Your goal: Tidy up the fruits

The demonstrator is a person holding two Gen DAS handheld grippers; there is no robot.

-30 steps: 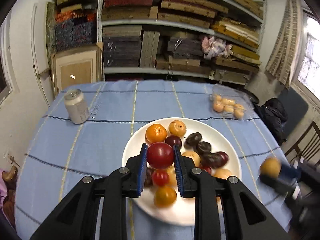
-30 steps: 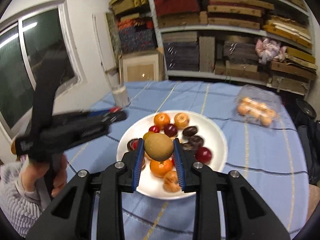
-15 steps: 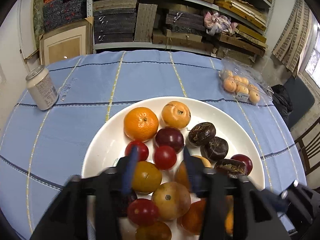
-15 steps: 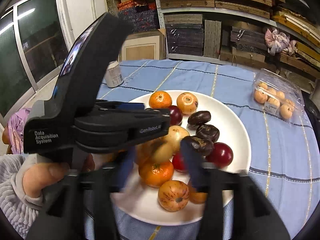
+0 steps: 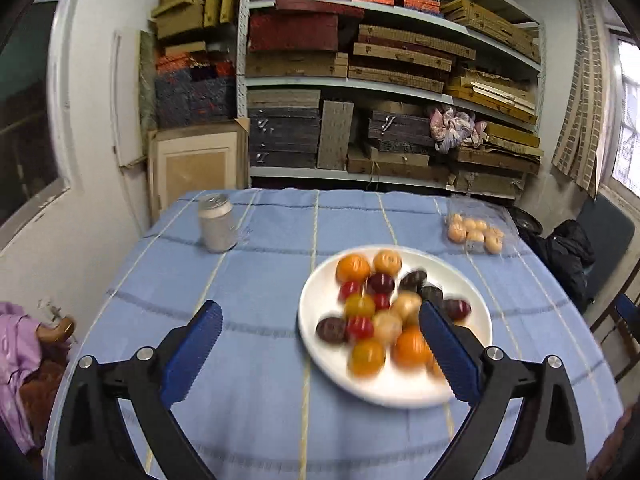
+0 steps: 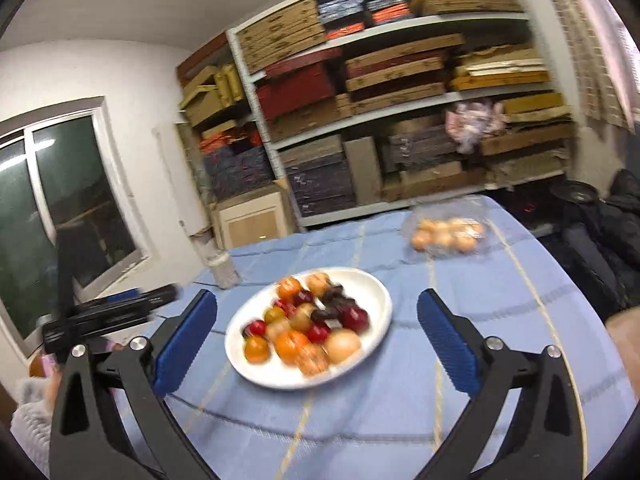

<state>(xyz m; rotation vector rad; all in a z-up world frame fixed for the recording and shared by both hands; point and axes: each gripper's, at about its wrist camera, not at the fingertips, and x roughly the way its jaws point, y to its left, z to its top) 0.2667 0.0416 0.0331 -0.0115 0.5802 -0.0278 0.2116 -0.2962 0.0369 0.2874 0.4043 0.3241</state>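
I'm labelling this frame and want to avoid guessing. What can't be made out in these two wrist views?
- Fruit on the white plate: smeared by motion in both views, so kinds and exact count are unclear.
- Right front of the plate, left wrist view: hidden behind the open left gripper's finger.
- Clear fruit box: blurred, contents uncountable.
- Can: label unreadable.
- Right gripper: open, nothing between its jaws.

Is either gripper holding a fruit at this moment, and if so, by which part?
Nothing is held. The left gripper and right gripper both have their jaws spread wide, having just been opening, with nothing between them; the fruits lie on the white plate.
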